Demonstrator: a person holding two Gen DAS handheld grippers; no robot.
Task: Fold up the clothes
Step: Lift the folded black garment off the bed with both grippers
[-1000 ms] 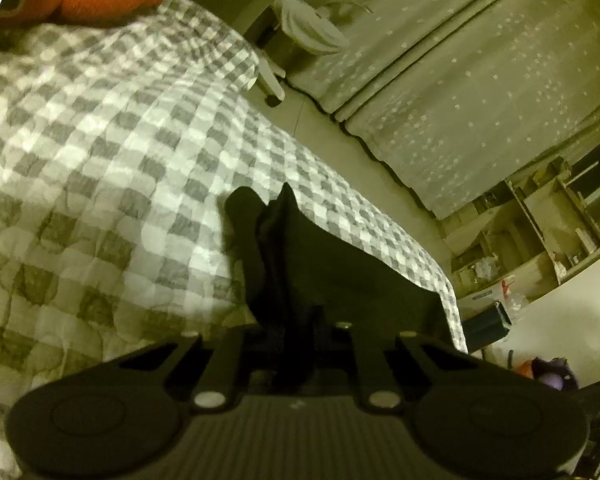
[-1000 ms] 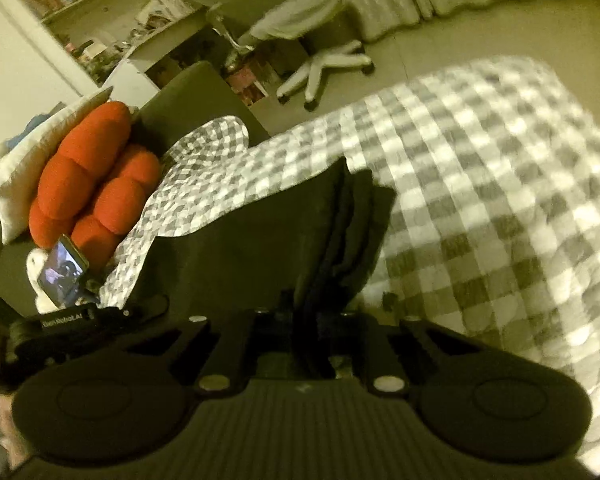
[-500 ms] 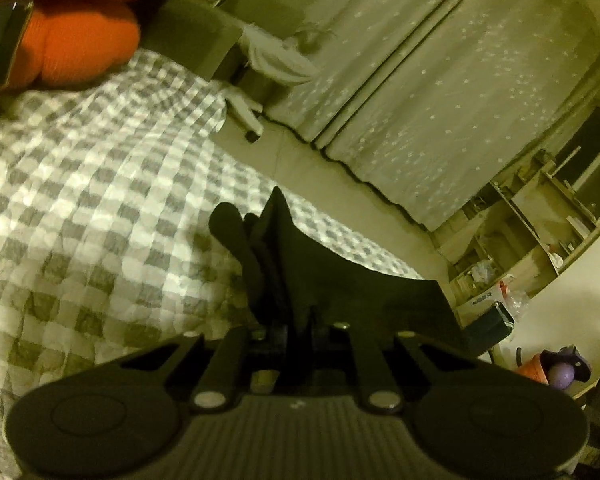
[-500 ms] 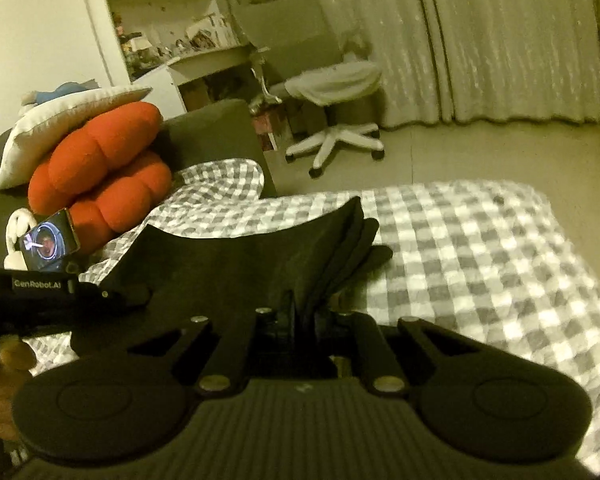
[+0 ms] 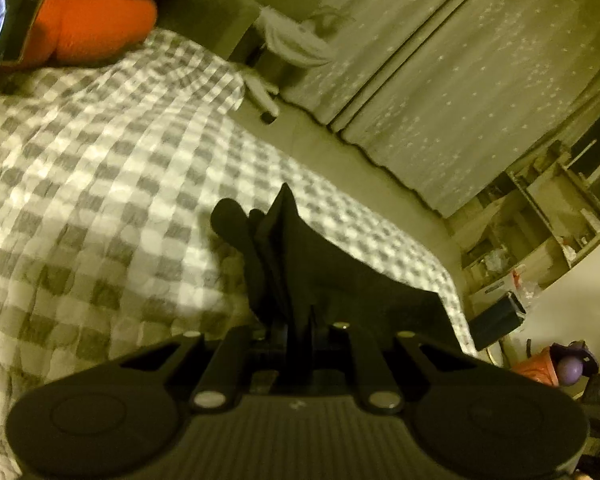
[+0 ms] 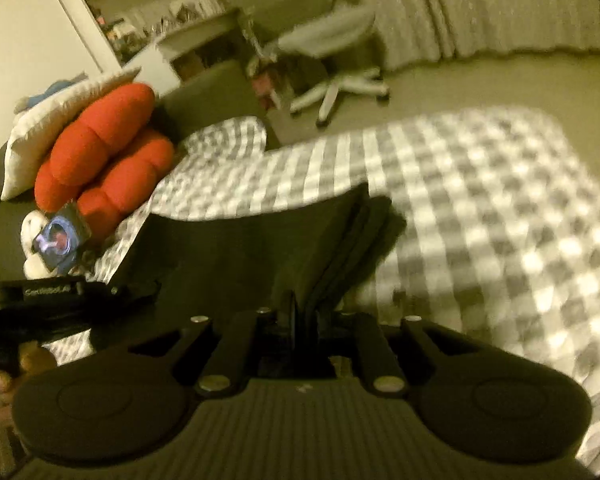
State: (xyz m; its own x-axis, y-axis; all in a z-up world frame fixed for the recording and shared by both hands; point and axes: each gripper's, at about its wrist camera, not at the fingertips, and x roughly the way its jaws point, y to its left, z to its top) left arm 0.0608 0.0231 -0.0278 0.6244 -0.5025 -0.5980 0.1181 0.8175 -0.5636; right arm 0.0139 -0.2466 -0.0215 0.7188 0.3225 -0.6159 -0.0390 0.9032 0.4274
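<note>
You hold the black garment (image 5: 324,264) between your two grippers, stretched over the checked bed cover (image 5: 100,184). Your left gripper (image 5: 298,330) has its jaws closed tight on one end of the cloth: the gathered folds rise straight out from between them and fan forward. Your right gripper (image 6: 304,320) holds the other end of the same black garment (image 6: 260,248), but its jaws are opening at this moment, with the bunched edge between them; I judge the pads are only just pressing on it.

The relation to mind is the garment's long axis. It runs from one gripper across to the other, level above the bed, so from each pair of jaws the cloth leads off sideways toward your other hand. In the right wrist view the left gripper (image 6: 60,300) sits at the far end of the span, near the red cushion (image 6: 100,152). Neither hand is nearer to the cloth; both are at its ends.

If you mean to lay it down, I judge that the bed just beneath is the place, and the right end will drop first as those jaws part. Keep the left end pinched until the fold lies square.
</note>
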